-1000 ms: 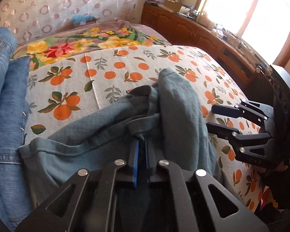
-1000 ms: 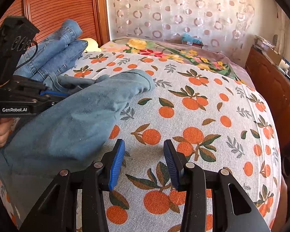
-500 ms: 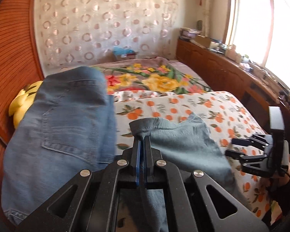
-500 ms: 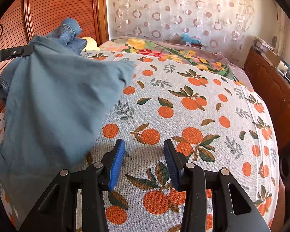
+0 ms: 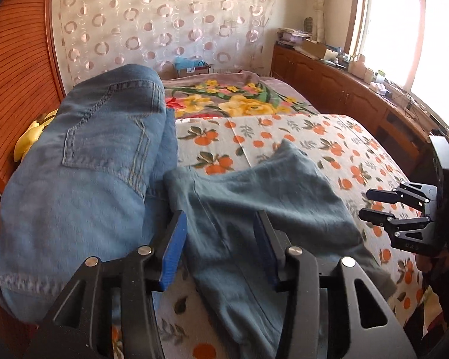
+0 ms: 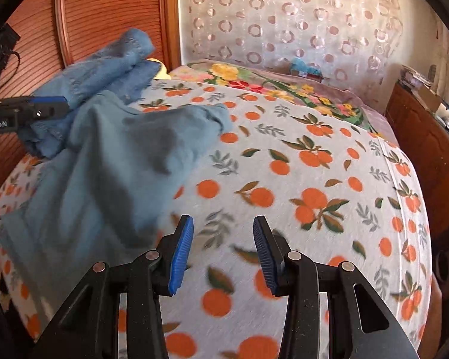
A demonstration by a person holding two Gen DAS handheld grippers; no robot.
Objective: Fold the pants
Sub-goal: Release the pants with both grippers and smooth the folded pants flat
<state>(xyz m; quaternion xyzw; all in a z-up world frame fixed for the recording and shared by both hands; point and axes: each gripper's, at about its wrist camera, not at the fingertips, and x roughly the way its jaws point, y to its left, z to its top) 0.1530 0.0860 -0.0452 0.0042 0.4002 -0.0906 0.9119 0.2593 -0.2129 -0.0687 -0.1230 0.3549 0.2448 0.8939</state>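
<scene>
The bed (image 6: 329,179) carries the grey-blue pants (image 5: 254,209), spread straight ahead of and under the left gripper (image 5: 221,248), long axis slanting away rightward; they look soft, rumpled, half folded. Left jaws gape wide, empty. The right gripper (image 6: 223,251), further off to their side, is equally agape, holding nothing.
</scene>
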